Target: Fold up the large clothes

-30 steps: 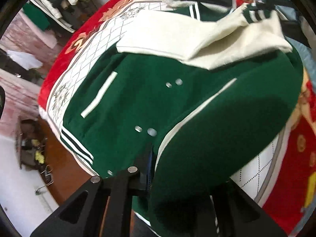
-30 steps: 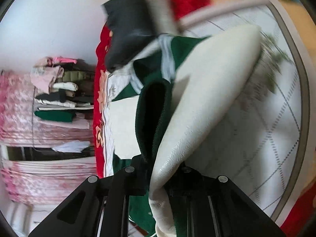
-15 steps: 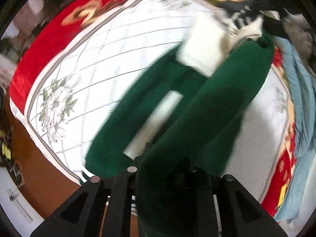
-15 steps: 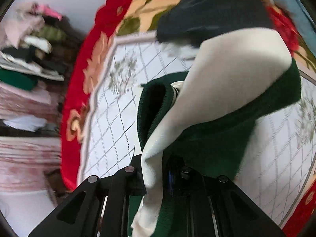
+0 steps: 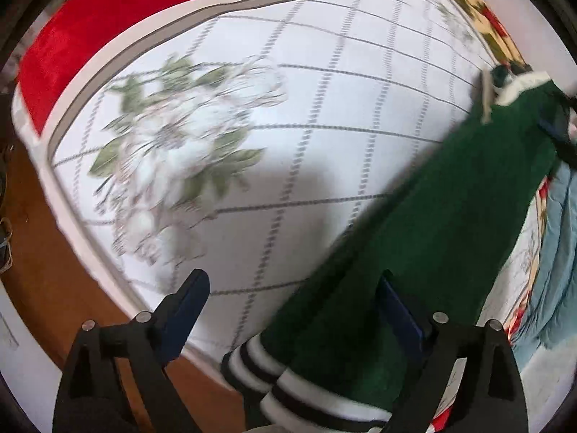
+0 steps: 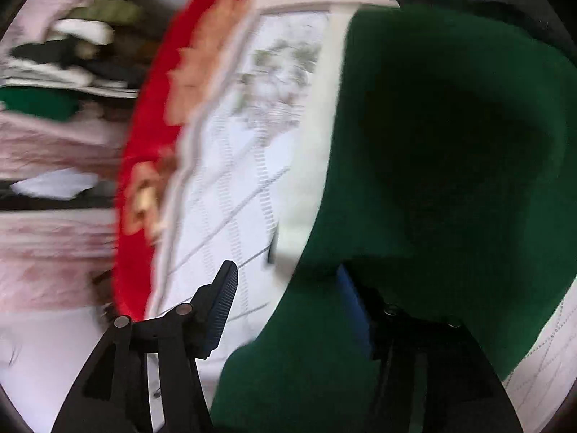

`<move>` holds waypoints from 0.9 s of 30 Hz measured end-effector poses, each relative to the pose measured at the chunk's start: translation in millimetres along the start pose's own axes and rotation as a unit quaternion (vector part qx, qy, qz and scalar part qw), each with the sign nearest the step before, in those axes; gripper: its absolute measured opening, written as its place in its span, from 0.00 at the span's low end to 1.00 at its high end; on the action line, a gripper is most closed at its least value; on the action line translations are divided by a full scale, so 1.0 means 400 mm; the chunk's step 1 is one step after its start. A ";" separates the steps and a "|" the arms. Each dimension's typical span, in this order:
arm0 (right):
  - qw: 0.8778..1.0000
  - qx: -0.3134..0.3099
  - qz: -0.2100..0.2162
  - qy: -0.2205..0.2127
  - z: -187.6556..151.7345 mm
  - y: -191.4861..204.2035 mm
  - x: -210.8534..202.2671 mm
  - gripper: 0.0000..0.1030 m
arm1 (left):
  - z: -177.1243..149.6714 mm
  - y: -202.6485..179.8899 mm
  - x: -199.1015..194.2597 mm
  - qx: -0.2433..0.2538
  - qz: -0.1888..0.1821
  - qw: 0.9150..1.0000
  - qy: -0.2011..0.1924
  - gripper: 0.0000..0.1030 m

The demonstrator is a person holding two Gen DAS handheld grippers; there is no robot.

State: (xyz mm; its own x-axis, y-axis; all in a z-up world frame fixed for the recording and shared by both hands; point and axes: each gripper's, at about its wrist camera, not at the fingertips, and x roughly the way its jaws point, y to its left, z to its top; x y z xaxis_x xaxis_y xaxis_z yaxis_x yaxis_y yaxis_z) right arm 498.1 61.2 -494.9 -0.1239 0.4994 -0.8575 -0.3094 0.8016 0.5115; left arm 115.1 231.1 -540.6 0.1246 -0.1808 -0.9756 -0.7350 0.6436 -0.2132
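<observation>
Left claw (image 5: 288, 310): jaws spread wide, having just been opening; nothing clamped. The green varsity jacket (image 5: 443, 223) lies between the fingers, against the right-hand finger (image 5: 400, 310) and clear of the left one (image 5: 184, 310). Its striped rib hem (image 5: 274, 379) sits nearest the claw; the cloth runs ahead and to the right, over a white quilted blanket (image 5: 324, 90) with a flower print, on a bed. Red blanket border (image 5: 119, 14) far ahead-left; light blue cloth (image 5: 559, 238) to the right.

Right claw (image 6: 288, 299): jaws apart, having just been opening. Green jacket fabric (image 6: 432, 144) drapes over the right-hand finger, left finger (image 6: 220, 306) bare. Stacked clothes (image 6: 61, 57), blurred, far left.
</observation>
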 end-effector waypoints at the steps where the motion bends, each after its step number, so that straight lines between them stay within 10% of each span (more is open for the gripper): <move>1: 1.000 0.001 0.001 -0.019 -0.031 -0.035 -0.055 0.70 | -0.009 0.001 0.000 -0.003 0.007 1.000 0.001 0.93; 8: 0.988 0.101 -0.081 -0.087 -0.161 -0.388 -0.199 0.80 | -0.017 -0.129 -0.009 0.041 0.052 0.997 -0.044 0.94; 16: 0.975 0.181 0.066 -0.113 -0.107 -0.641 -0.036 0.85 | 0.023 -0.350 -0.016 0.112 0.083 0.984 -0.115 0.95; 18: 0.973 0.176 0.073 -0.129 -0.107 -0.642 -0.040 0.76 | 0.030 -0.376 -0.005 0.122 0.085 0.982 -0.118 0.95; 20: 0.966 0.193 0.115 -0.130 -0.133 -0.665 -0.053 0.24 | 0.047 -0.401 0.000 0.128 0.086 0.981 -0.119 0.95; 27: 0.933 0.287 0.123 -0.180 -0.338 -0.743 -0.234 0.16 | 0.017 -0.475 -0.035 0.174 0.093 0.972 -0.132 0.95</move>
State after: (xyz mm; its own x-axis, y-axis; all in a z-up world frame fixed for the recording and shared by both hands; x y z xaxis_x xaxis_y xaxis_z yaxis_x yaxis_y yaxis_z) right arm 474.3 -268.2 -574.1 0.2322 0.6871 -0.6885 0.2542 0.6404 0.7248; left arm 257.5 116.4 -486.9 0.2113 0.1294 -0.9688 -0.4976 0.8674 0.0074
